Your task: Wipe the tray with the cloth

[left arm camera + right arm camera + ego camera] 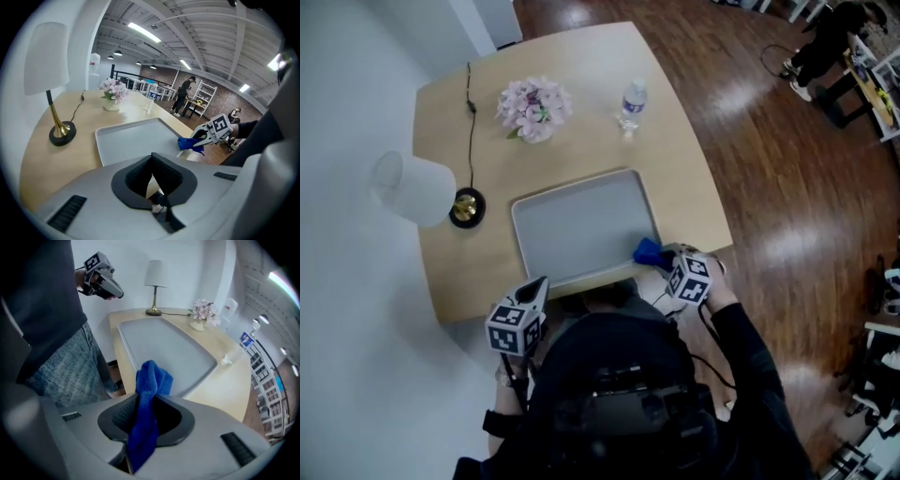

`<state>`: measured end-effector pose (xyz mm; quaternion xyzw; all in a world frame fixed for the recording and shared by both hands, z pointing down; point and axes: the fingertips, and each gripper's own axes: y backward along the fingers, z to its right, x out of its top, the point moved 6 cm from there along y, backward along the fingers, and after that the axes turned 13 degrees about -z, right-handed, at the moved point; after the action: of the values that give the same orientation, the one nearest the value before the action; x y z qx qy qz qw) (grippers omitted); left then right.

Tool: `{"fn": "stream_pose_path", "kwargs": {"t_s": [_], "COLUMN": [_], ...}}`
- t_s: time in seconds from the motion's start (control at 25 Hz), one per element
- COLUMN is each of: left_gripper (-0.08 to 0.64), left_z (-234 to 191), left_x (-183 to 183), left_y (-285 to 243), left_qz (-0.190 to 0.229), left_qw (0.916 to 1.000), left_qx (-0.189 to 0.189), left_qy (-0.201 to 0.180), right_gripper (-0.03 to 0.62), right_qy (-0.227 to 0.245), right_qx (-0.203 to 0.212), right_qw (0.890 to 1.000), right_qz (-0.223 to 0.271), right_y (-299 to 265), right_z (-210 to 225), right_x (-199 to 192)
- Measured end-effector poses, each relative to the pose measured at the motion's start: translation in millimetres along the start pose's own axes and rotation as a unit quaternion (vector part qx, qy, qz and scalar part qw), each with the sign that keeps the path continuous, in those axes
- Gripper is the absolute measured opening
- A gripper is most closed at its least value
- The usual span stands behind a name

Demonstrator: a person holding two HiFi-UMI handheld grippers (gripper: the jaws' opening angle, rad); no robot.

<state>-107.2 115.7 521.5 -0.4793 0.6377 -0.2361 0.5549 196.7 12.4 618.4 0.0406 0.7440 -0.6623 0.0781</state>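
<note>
Tongs on the right [664,258] are part-closed, clamped on the bunched blue cloth [647,251] at the near right corner of the tray [577,225]. Left tongs [540,285] are closed and empty, at the near edge of the desk [675,159]. Tray is grey, rectangular, bare.

One table [675,187] of pale wood. On it, one grey tray [581,225], one lamp [417,190] with a white shade, one black cord [472,131], one pot of pink flowers [534,108] and one clear water bottle [632,101]. One blue cloth [647,251]. Two claws, namely the left claw [542,283] and the right claw [662,257]. Two marker cubes [516,326], one to each claw. Two people: one person with the claws [619,394], one person far off [825,42] on the wooden floor [787,206].
</note>
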Motion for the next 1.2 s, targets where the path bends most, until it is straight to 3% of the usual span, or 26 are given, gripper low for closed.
{"fn": "stream_pose_path", "kwargs": {"t_s": [0.32,0.64,1.2], "left_gripper": [0.0,0.0,0.0], "left_z": [39,32,1], "left_x": [-22,-49,-75], "left_y": [-3,16,37], "left_qz": [-0.008,0.013,0.04], "left_qw": [0.9966,0.9868,0.9807], "left_qx": [0.044,0.086,0.095], "left_qy": [0.069,0.136,0.166], "right_gripper": [0.089,0.089,0.089], "right_qy": [0.074,0.129,0.181], "right_qx": [0.031,0.046,0.063], "right_qw": [0.996,0.989,0.98], "right_qz": [0.028,0.05,0.041], "right_y": [-3,-10,-14], "right_z": [2,-21,-74], "right_x": [15,60,173]}}
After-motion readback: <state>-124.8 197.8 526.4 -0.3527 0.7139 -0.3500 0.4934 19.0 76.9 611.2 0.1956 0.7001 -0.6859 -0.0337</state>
